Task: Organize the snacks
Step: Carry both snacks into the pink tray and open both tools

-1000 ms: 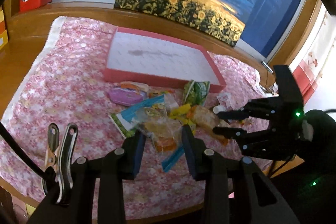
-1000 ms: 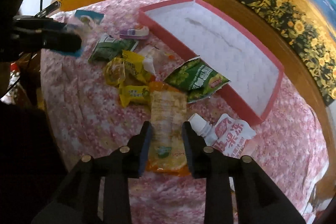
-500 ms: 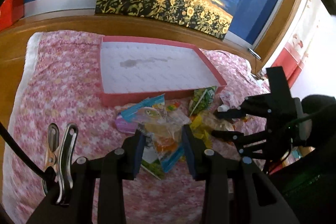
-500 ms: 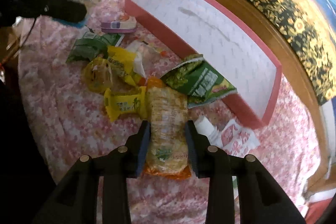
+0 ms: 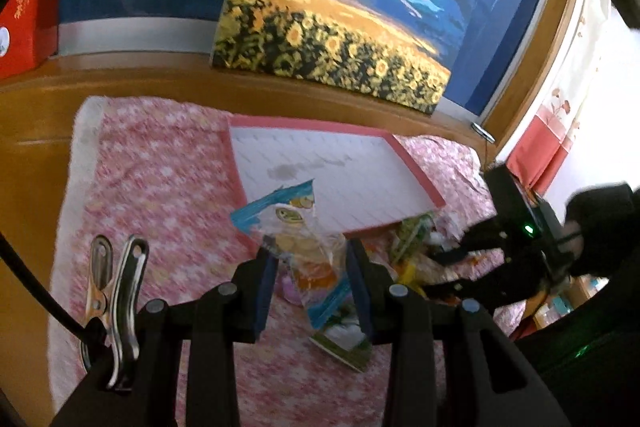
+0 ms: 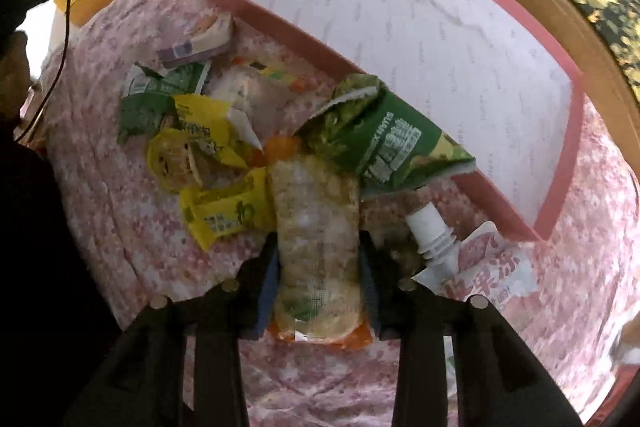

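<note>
Lifted toward the tray (image 5: 416, 179), left claw (image 5: 314, 275) holds blue-edged packet (image 5: 296, 223).

The left black two-finger gripper (image 5: 312, 285) has blue pads and round silver screws on its arms — a metal spring clip (image 5: 116, 311) and a black cable (image 5: 38, 291) are at its side. The right black gripper (image 6: 318, 269) looks the same — seen from the left camera, a small green light (image 5: 529, 228) glows on its body, beside a black sleeve (image 5: 604, 223).

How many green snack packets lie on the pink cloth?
2. One large green packet leans against the pink tray's wall. A smaller green packet lies at the pile's left, partly under a yellow packet. Others may be hidden.
</note>
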The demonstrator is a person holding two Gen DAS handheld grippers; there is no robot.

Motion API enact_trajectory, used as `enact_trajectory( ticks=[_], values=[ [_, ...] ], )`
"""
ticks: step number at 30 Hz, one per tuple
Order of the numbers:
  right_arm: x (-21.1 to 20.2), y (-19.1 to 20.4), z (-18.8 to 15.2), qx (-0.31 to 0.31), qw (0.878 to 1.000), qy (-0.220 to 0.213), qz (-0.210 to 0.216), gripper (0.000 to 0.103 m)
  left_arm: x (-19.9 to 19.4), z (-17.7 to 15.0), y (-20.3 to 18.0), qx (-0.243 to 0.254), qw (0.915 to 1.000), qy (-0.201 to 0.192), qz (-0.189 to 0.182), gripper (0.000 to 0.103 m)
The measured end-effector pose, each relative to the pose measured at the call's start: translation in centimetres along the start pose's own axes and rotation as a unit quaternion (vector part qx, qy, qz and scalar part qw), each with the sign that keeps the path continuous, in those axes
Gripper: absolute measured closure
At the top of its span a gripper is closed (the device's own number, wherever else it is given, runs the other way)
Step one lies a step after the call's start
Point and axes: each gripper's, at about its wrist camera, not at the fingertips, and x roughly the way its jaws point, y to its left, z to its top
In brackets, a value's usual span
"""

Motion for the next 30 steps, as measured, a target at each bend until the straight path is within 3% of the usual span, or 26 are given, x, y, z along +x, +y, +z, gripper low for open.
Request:
enact_trajectory(
  ticks=[4, 9, 14, 19, 23, 26, 30],
  values=[
    [-3.3, -0.1, 0.8, 0.067, 0.995, -0.067, 0.043, 0.067, -0.7, 2.0, 0.8, -0.012, 0.9997, -0.017, -0.010, 0.067],
    [-7.9, -1.0, 3.8, 0.126, 0.977, -0.128, 0.112, 0.066, 0.2, 4.0, 1.3, -0.017, 0.9995, -0.017, -0.019, 0.067],
    [-9.1, -1.6, 4.4, 0.180, 0.954, -0.187, 0.147, 0.066, 1.6, 4.9, 1.0, -0.010, 0.9997, -0.004, -0.024, 0.067],
    [-9.9, -4.9, 2.7, 0.251, 0.929, -0.242, 0.124, 0.066, 2.6, 4.9, 0.9, -0.010, 0.9997, 0.020, -0.012, 0.067],
    [-7.5, -7.8, 2.4, 0.313, 0.916, -0.240, 0.067, 0.066, 4.6, 5.0, 0.3, 0.006, 0.9985, 0.052, 0.016, 0.067],
    [-5.4, -9.8, 3.2, 0.329, 0.917, -0.225, 0.029, 0.066, 6.6, 5.3, -0.2, 0.018, 0.9955, 0.076, 0.053, 0.067],
    [-2.5, -12.0, 4.6, 0.339, 0.918, -0.204, 0.022, 0.066, 8.6, 5.1, -0.4, 0.019, 0.9931, 0.097, 0.064, 0.067]
  ],
)
